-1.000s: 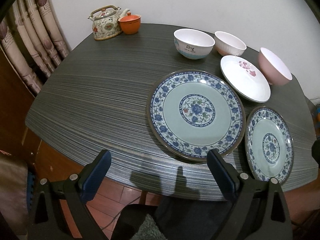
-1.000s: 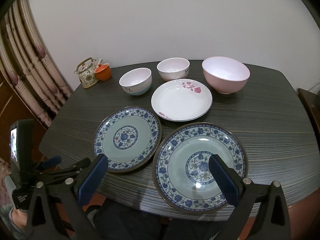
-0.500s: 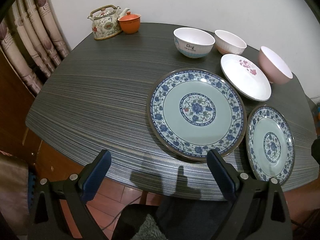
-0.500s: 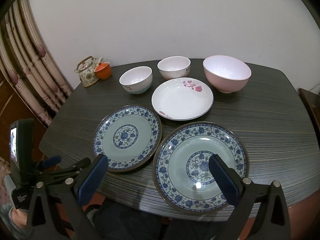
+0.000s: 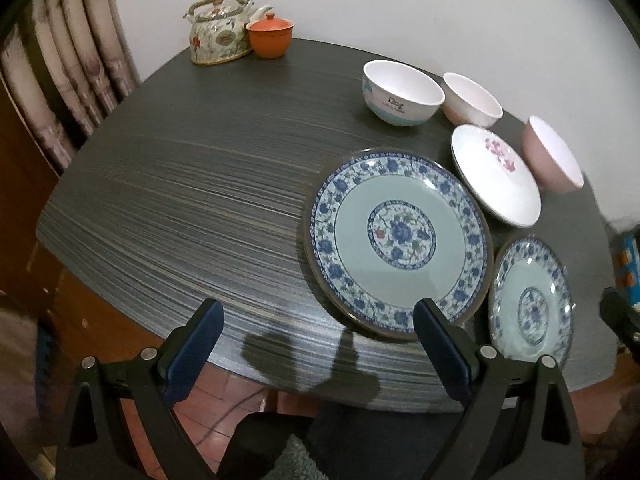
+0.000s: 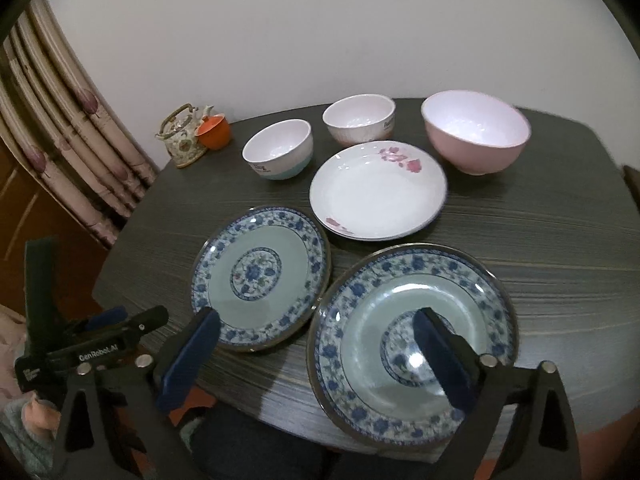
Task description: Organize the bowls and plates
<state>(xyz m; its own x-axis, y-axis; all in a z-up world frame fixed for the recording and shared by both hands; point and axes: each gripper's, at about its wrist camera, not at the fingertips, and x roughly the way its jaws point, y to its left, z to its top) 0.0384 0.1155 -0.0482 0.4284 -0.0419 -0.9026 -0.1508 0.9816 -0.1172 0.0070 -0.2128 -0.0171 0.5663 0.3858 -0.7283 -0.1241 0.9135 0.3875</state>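
Observation:
Two blue-patterned plates lie side by side at the table's near edge: the left plate (image 5: 398, 240) (image 6: 260, 276) and the right plate (image 5: 530, 300) (image 6: 412, 340). Behind them are a white floral plate (image 6: 378, 192), a pink bowl (image 6: 476, 132) and two white bowls (image 6: 278, 148) (image 6: 360, 118). My right gripper (image 6: 316, 320) hovers over the plates' adjoining rims. Its jaws are closing and its pads press on nothing. My left gripper (image 5: 316, 320) is open above the table's front edge, left of the plates, and holds nothing.
A patterned teapot (image 5: 218, 28) and an orange lidded cup (image 5: 270, 38) stand at the dark table's (image 5: 180, 184) far left corner. Curtains (image 6: 60, 128) hang on the left and a wall runs behind. The left half of the table is bare.
My right gripper has moved forward and a little down over the two blue plates, which now look larger. The left gripper has barely moved.

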